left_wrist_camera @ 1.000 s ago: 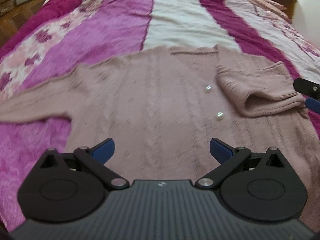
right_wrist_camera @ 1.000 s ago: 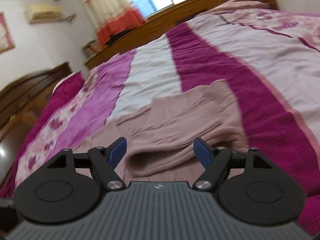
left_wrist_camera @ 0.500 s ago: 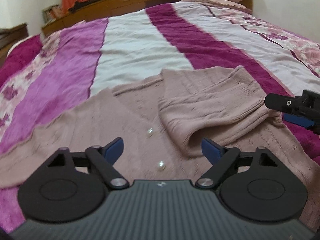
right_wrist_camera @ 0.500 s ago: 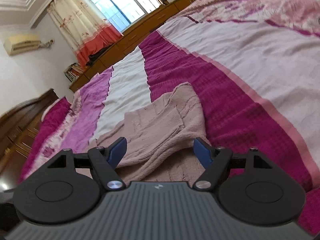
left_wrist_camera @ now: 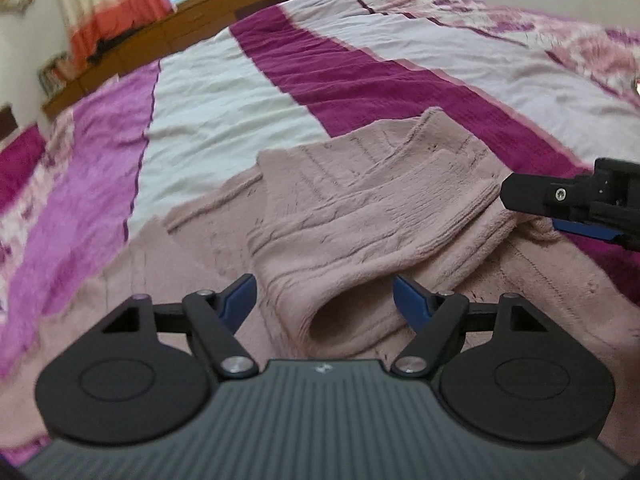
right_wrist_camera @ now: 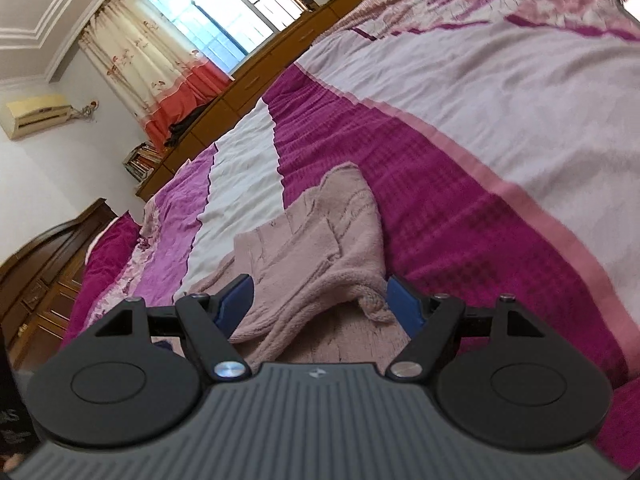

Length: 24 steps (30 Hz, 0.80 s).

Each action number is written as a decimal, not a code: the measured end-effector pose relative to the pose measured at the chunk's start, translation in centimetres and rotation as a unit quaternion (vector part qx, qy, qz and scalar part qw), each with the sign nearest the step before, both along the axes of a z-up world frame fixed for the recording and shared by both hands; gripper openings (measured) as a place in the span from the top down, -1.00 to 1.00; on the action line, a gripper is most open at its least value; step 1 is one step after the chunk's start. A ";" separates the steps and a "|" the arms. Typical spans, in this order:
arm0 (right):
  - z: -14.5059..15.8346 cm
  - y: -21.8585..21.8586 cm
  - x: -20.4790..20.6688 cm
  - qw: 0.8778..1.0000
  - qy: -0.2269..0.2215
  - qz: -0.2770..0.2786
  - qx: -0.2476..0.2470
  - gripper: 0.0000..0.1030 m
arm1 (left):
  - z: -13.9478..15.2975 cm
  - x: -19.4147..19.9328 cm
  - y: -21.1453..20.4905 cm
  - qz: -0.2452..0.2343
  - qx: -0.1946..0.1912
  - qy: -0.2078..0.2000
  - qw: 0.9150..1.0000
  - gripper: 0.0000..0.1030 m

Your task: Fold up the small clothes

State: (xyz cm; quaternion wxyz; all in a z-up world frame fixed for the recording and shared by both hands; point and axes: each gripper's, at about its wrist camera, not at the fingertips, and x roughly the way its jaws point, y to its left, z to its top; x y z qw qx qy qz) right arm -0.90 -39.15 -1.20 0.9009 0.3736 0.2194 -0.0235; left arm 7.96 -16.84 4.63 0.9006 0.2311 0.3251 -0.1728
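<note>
On the near edge of the bed [left_wrist_camera: 224, 92] lies the pink cardigan [left_wrist_camera: 360, 216] (sleeve folded inward), the left claw [left_wrist_camera: 324, 300] closing around its cuff, not yet pinching, the right claw [right_wrist_camera: 318, 300] open astride the fold, likely to tidy it.

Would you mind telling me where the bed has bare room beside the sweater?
Free: the white stripe and magenta stripe beyond the pink sweater. Crowded: the folded sleeve, between the left tool and right tool.
</note>
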 end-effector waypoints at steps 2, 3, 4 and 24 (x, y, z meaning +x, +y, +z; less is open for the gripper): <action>-0.4 -0.1 0.0 1.000 0.001 -0.005 0.003 -0.55 | -0.6 0.2 -1.1 -0.013 0.014 -0.009 1.000 -0.50; -0.5 -0.1 0.0 1.000 0.001 -0.006 0.005 -0.55 | -0.9 0.3 -1.5 -0.017 0.018 -0.012 1.000 -0.47; -0.7 -0.2 0.0 1.000 0.001 -0.007 0.008 -0.55 | -1.1 0.5 -1.9 -0.021 0.021 -0.013 0.999 -0.38; -1.6 -0.2 0.2 1.000 0.003 -0.009 -0.009 -0.54 | 3.1 3.2 4.9 0.120 -0.209 0.006 0.971 0.84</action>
